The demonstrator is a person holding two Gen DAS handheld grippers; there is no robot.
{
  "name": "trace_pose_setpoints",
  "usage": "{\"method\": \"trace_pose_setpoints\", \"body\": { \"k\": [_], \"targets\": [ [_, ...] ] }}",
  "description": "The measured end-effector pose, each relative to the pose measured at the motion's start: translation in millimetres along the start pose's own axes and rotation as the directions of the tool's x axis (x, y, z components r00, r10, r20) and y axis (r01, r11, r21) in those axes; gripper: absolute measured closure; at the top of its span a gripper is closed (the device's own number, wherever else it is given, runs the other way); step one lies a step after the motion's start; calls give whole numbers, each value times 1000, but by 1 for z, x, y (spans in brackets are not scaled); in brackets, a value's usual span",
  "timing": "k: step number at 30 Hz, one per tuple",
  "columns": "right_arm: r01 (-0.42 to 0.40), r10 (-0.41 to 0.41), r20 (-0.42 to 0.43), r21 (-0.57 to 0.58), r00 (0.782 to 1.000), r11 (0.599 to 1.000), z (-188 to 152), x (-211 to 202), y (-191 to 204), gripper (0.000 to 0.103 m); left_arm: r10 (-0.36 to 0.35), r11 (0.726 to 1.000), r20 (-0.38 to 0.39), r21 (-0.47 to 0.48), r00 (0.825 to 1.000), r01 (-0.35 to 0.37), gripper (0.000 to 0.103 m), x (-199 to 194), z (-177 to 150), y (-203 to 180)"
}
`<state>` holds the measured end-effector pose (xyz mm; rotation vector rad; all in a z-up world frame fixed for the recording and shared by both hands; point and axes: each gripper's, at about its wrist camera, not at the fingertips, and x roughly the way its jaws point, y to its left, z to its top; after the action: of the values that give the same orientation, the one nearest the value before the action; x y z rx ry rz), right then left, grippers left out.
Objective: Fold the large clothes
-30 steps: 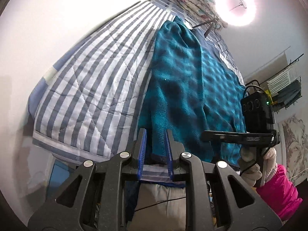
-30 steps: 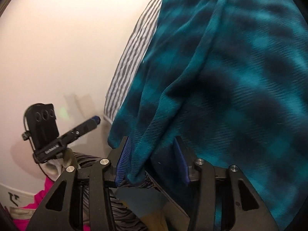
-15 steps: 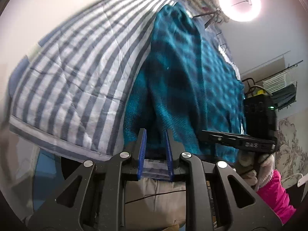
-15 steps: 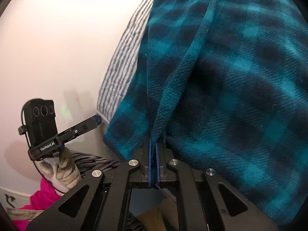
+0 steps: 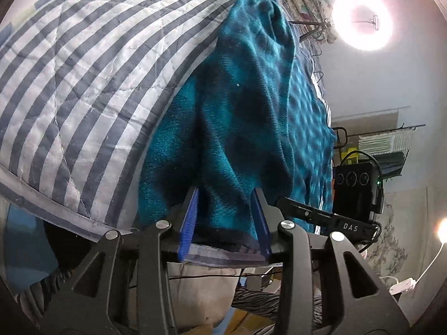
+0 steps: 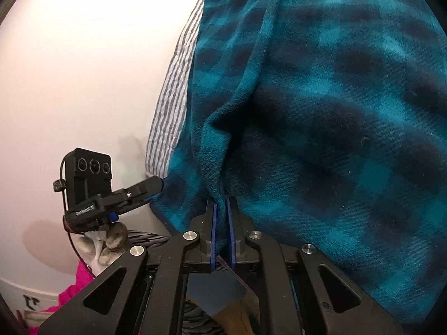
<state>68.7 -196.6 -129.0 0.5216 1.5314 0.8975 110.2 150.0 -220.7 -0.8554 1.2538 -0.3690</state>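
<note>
A large teal plaid fleece garment (image 5: 251, 111) lies on a bed with a blue and white striped quilt (image 5: 83, 69), and its near edge hangs over the bed's side. My left gripper (image 5: 225, 217) is at that hem. Its jaws are opening, with the cloth loose between the blue pads. In the right wrist view the garment (image 6: 335, 111) fills the right side. My right gripper (image 6: 220, 215) pinches a raised fold of it, and its jaws are just starting to open. The left gripper (image 6: 153, 187) shows at the cloth's left corner, held by a gloved hand (image 6: 109, 245).
A bright ring light (image 5: 360, 18) stands past the far end of the bed. A wire rack (image 5: 385, 145) hangs on the right wall. A pale wall (image 6: 69, 69) runs along the bed's left side. A pink sleeve (image 6: 81, 284) shows below the gloved hand.
The right gripper's pads, wide apart a second ago, have come together on a fold of the teal cloth. The left gripper has sunk toward the bed edge and its pads have spread apart.
</note>
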Motion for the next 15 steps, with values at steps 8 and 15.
{"method": "trace_pose_setpoints", "body": {
  "k": [8,15],
  "targets": [
    [-14,14,3,2,1000,1000,9,-21,-4,70,-26,998,17,-65,999,27,66,-15,3,11],
    [36,-35,7,-49,999,998,6,-21,6,93,57,998,5,-16,998,-57,99,-2,-1,3]
  ]
}}
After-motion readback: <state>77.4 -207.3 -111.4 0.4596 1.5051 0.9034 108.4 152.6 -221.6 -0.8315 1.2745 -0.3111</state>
